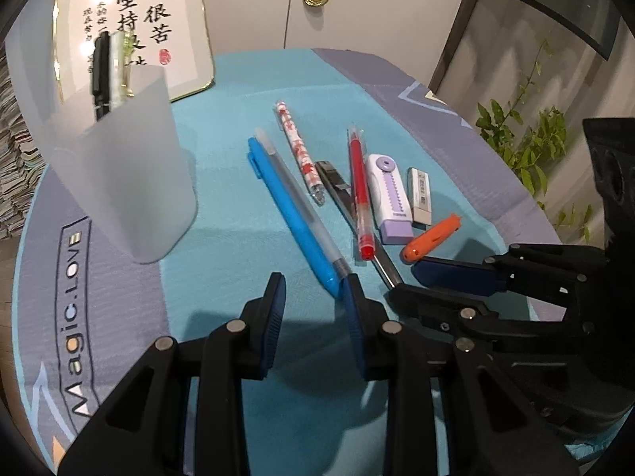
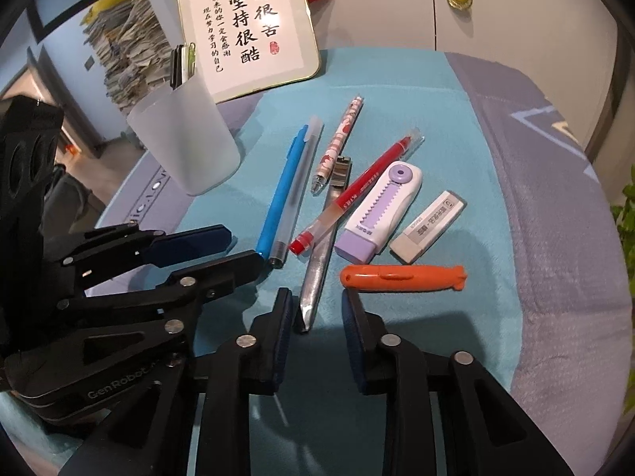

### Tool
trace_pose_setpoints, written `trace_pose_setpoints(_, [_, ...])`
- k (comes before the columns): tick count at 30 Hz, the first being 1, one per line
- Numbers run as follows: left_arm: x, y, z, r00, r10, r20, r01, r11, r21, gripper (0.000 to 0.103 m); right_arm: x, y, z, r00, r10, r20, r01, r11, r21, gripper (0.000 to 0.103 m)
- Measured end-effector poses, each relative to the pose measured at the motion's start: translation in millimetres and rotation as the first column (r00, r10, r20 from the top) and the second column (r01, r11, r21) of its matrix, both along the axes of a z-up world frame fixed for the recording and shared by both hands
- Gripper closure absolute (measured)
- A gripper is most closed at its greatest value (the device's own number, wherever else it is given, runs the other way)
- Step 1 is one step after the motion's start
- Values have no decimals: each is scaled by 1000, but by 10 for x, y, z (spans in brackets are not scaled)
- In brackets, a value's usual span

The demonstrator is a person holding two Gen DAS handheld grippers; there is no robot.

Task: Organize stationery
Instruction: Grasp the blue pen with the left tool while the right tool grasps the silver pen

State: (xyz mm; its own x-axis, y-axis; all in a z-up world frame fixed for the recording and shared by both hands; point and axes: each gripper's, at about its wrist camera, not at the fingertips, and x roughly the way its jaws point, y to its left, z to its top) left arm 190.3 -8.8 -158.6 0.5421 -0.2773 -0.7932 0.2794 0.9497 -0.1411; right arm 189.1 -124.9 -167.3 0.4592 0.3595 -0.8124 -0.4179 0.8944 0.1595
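Stationery lies in a loose fan on the teal cloth (image 2: 416, 91).

Left to right in the right wrist view: blue pen (image 2: 279, 192) touching a frosted clear pen (image 2: 295, 194), patterned pen (image 2: 339, 142), silver-black pen (image 2: 319, 261), red pen (image 2: 351, 196) crossing over the silver-black one, lilac correction tape (image 2: 381, 210), white eraser (image 2: 428, 226), orange cutter (image 2: 401, 277) lying crosswise nearest the grippers. Frosted cup (image 2: 186, 141) stands upright at the cloth's left edge with 2 or 3 pens in it.

Left gripper (image 1: 313, 289): jaws spread, nothing pinched. The blue pen's near tip (image 1: 329, 277) sits just at the inner face of its right-hand finger; contact cannot be told. The gap itself shows only cloth.

Right gripper (image 2: 317, 305): jaws spread, nothing between the pads. The silver-black pen's near tip lies just inside the left finger, between the fingertips. The orange cutter's near end sits right above the right fingertip (image 2: 351, 301), beside it rather than inside the gap.
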Motion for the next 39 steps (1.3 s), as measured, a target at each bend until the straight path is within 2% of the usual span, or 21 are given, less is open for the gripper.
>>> trace_pose_setpoints(1, [12, -16, -10, 1000, -3, -1, 3, 1000, 4, 76, -1, -2, -1, 1000, -5, 9, 5, 1000, -18, 93])
trace_pose_setpoints(4, [8, -70, -22, 1000, -11, 12, 11, 1000, 29, 76, -5, -86, 6, 1000, -16, 3, 16, 1000, 7, 93])
trace_pose_setpoints(6, [9, -68, -28, 1000, -17, 13, 16, 999, 29, 84, -12, -115, 18, 1000, -9, -16, 9, 1000, 28, 93])
trace_pose_setpoints(7, [14, -58, -29, 1000, -18, 10, 18, 999, 27, 92, -22, -121, 22, 1000, -4, -16, 4, 999, 33, 93])
trace_pose_setpoints(9, [16, -40, -36, 1000, -20, 9, 20, 999, 25, 92, -37, -103, 45, 1000, 16, -18, -15, 999, 44, 99])
trace_pose_setpoints(11, [-1, -27, -32, 1000, -22, 6, 22, 999, 33, 94, -68, -94, 74, 999, 40, -20, -39, 998, 58, 101])
trace_pose_setpoints(19, [-354, 128, -22, 998, -55, -19, 56, 998, 34, 95, -249, -84, 75, 994, 102, -34, -101, 995, 8, 102])
trace_pose_setpoints(23, [-561, 140, 18, 998, -63, -17, 63, 997, 46, 95, -199, -223, 127, 999, 46, -26, -45, 997, 67, 102])
trace_pose_setpoints(27, [-595, 84, 91, 998, -64, 25, 62, 996, 61, 95, -75, -172, 156, 999, 33, -25, -31, 997, 77, 95])
trace_pose_setpoints(29, [-555, 58, 117, 998, -56, 31, 55, 997, 54, 95, -64, -88, 121, 999, 42, -34, -40, 998, 51, 79])
trace_pose_setpoints(31, [-483, 56, 114, 998, -50, 28, 49, 998, 46, 94, -62, -33, 96, 998, 49, -38, -48, 998, 40, 70])
trace_pose_setpoints(34, [-308, 21, 41, 1000, -26, 2, 26, 998, 55, 94, -23, 37, 65, 998, 52, -44, -51, 998, 21, 70])
trace_pose_setpoints(36, [-228, 13, -15, 1000, -10, -13, 11, 998, 59, 94, 29, 100, 18, 999, 44, -30, -45, 998, -32, 75])
trace_pose_setpoints(37, [-202, 9, -41, 1000, -7, -20, 8, 998, 59, 91, 37, 116, 15, 999, 40, -24, -41, 997, -59, 90])
trace_pose_setpoints(39, [-227, 28, -40, 1000, -5, -22, 6, 999, 48, 92, 15, 106, 38, 999, 39, -26, -41, 997, -59, 90])
